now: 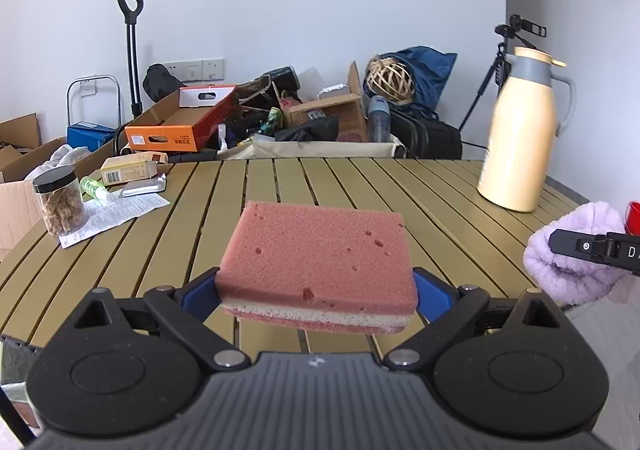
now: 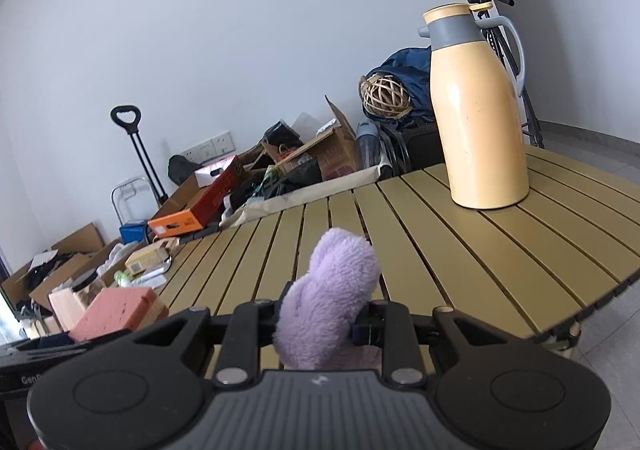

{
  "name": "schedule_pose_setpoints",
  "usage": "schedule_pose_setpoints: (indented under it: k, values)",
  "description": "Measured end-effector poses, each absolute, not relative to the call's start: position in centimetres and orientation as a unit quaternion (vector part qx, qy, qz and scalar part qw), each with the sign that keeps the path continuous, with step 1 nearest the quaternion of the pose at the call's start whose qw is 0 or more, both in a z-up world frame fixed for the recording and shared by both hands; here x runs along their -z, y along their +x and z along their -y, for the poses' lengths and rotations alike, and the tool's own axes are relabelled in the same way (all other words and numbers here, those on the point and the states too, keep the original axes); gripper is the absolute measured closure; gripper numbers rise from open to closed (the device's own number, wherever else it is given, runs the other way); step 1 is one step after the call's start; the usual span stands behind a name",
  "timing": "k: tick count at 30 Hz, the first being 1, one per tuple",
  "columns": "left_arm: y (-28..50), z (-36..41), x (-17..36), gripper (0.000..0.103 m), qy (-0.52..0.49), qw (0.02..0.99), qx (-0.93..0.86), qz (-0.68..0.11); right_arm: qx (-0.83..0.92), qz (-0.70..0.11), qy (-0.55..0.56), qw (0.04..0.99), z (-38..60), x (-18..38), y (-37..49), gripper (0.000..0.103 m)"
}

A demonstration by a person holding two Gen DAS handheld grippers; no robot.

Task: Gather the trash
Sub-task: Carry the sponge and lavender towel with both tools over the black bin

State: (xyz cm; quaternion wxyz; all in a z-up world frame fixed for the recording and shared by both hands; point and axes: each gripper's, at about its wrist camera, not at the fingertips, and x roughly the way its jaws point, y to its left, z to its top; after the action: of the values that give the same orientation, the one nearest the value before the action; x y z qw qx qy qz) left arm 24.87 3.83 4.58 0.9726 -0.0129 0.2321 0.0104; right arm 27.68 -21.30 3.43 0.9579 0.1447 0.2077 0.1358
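At the far left of the olive slatted metal table [image 1: 352, 186] sits the clutter I judge to be the trash: a clear plastic jar with a black lid [image 1: 60, 200], a small green bottle [image 1: 94, 188] lying on its side, a printed paper leaflet [image 1: 116, 212], a yellow cardboard carton [image 1: 128, 170] and a silvery foil packet [image 1: 144, 188], all close together. None of it is in my grip yet.

My left claw [image 1: 316, 292] pinches a pink layered rectangular sponge [image 1: 316, 254] by its two short sides, blue pads pressing in, and the sponge is held level above the slats. To its right my right claw [image 2: 320, 324] is pressed together on a fluffy lilac cloth [image 2: 328, 302], which bulges up between the fingers. Farthest right stands a tall cream thermos jug with a grey collar [image 1: 520, 134], upright and well apart from both claws.

To do this well, I think both loads must be kept firmly clamped and level until I find somewhere to set them; no bin shows in either view. I would steer wide of the jug, since a brush from the cloth could tip it. The leaflet will need a low approach at its edge.
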Motion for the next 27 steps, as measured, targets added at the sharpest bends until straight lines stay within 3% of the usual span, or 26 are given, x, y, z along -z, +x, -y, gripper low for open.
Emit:
schedule_pose_setpoints:
  k: [11, 27]
  values:
    - [19.9, -1.9, -3.5, 0.005, 0.003, 0.965, 0.014, -0.263, -0.148, -0.229, 0.131, 0.953, 22.3, -3.1, 22.9, 0.080]
    - [15.8, -0.5, 2.4, 0.005, 0.039, 0.938, 0.030, -0.344, -0.157, -0.319, 0.098, 0.930, 21.7, 3.0, 18.5, 0.080]
